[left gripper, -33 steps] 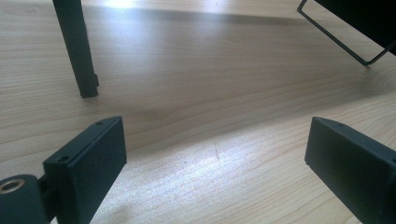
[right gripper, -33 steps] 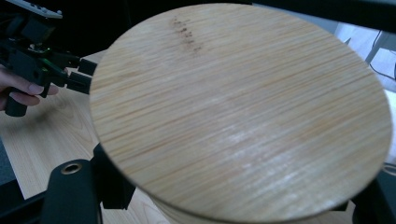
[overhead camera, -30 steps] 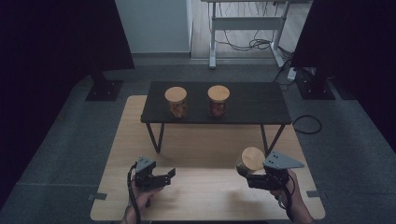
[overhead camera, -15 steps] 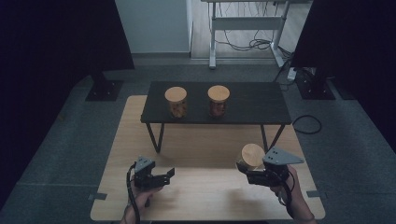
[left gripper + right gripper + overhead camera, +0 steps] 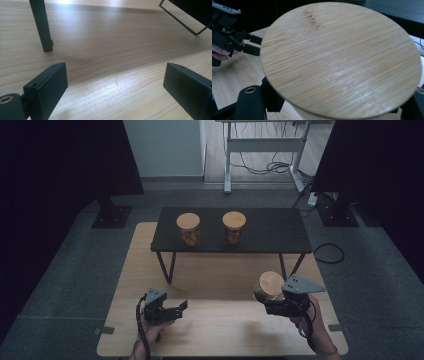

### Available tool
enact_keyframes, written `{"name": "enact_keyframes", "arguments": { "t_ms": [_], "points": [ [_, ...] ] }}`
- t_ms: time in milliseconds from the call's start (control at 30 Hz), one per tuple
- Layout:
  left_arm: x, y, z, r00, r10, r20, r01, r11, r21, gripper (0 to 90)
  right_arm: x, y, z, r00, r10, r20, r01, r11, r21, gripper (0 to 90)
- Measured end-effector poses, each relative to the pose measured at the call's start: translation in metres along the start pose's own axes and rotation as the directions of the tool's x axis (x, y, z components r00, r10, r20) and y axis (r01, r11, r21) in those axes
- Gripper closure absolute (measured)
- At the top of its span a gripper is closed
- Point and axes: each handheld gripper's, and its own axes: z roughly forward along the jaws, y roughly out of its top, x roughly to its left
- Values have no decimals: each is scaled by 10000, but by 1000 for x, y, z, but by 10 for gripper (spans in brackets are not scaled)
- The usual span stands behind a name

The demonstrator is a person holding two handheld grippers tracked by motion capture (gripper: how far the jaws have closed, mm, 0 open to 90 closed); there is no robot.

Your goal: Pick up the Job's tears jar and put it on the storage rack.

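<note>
A jar with a round wooden lid (image 5: 271, 283) is held up at the right, over the front of the wooden board, with my right gripper (image 5: 264, 299) shut on its body below the lid. In the right gripper view the lid (image 5: 342, 60) faces the camera, and a black finger (image 5: 272, 100) shows beneath its rim. My left gripper (image 5: 181, 309) hovers low over the board at the left, open, with nothing in it. Its two fingers (image 5: 50, 85) stand wide apart over bare wood. Two more wooden-lidded jars, one (image 5: 188, 228) beside the other (image 5: 233, 226), stand on the low black table (image 5: 280, 232).
The black table stands on a light wooden board (image 5: 220, 330) laid on grey carpet. One of its legs (image 5: 42, 25) and a thin wire leg (image 5: 180, 22) rise just ahead of the left gripper. Dark stands, a desk frame and cables lie beyond the table.
</note>
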Motion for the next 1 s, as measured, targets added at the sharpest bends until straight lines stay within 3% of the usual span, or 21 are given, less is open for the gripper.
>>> {"name": "enact_keyframes", "arguments": {
  "t_ms": [367, 1000],
  "points": [
    [1, 0, 0, 10000, -8, -15, 8, 10000, -21, 50, -2, 7, 0, 10000, -30, -23, 30, 10000, -3, 247],
    [-1, 0, 1, 10000, -7, -19, 7, 10000, 19, 50, -11, 11, -2, 9992, 377, 110, -375, 9992, -164, 247]
  ]
}}
